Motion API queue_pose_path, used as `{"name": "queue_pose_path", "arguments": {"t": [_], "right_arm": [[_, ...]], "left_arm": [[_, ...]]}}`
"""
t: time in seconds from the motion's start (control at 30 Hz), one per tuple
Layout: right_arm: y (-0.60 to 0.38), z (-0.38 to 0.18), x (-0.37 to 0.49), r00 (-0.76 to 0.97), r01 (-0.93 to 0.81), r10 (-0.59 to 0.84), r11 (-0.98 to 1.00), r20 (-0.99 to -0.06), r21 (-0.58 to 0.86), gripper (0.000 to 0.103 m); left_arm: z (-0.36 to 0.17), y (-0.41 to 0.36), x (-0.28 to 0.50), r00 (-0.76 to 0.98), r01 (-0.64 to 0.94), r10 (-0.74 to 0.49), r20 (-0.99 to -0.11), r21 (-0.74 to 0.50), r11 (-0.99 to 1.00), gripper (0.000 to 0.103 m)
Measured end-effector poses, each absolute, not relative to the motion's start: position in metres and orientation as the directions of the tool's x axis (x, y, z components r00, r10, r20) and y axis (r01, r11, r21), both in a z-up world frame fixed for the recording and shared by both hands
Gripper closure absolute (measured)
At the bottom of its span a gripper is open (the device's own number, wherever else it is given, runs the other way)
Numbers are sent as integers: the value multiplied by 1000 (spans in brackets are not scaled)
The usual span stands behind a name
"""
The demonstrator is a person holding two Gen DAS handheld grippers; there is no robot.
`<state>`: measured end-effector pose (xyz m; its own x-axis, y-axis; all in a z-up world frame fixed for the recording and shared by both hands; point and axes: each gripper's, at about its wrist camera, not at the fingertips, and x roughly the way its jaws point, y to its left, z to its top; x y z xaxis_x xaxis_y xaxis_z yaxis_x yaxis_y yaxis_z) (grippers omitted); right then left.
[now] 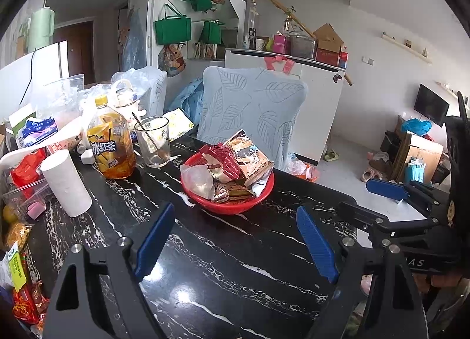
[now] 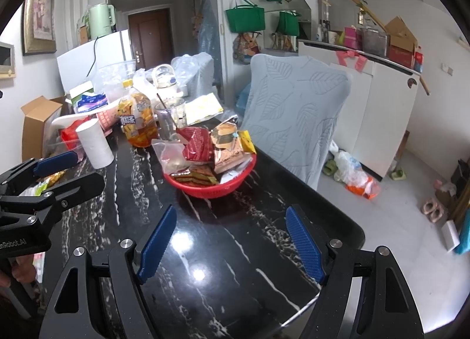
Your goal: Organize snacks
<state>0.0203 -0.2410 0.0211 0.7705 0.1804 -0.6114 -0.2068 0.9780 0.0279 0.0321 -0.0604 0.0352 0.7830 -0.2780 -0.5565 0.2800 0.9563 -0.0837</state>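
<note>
A red basket (image 1: 235,207) (image 2: 205,190) heaped with wrapped snack packets (image 1: 235,163) (image 2: 202,148) stands on the black marble table (image 1: 220,274) (image 2: 211,251), ahead of both grippers. My left gripper (image 1: 238,242) hovers over the bare tabletop short of the basket, open, nothing between its blue pads. My right gripper (image 2: 232,242) is likewise open and empty, a little back from the basket. The right gripper also shows at the right edge of the left wrist view, and the left gripper at the left edge of the right wrist view. More snack packets (image 1: 23,295) lie at the table's left edge.
Left of the basket stand an iced tea bottle (image 1: 110,145) (image 2: 138,124), a glass with a spoon (image 1: 152,142) (image 2: 171,117), a paper roll (image 1: 66,183) (image 2: 94,142) and bags and boxes. A leaf-patterned chair (image 1: 252,110) (image 2: 293,116) is behind the table. The table's rounded right edge (image 2: 346,221) drops to the floor.
</note>
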Motion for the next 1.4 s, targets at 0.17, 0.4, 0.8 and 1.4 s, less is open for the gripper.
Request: {"name": "queue_pose_path", "arguments": {"t": [0.17,0.4,0.8,1.4], "right_arm": [[-241,22,20,770,-211,185,977,-610,31,25],[-241,22,20,767,-211,184,977,-615,30,25],[-243,21,21,765,-210,182,977,-618,28,25],[-243,18,23,759,-207,179,978,-626,29,25]], "left_arm": [[36,-62,32,782,281,-277,-558,-81,956,19],[37,-62,31,781,284,-278,-558,-78,956,19],[37,-64,32,775,283,-273,-570,-73,956,19],[37,-63,31,778,278,-263,-571,-62,958,19]]}}
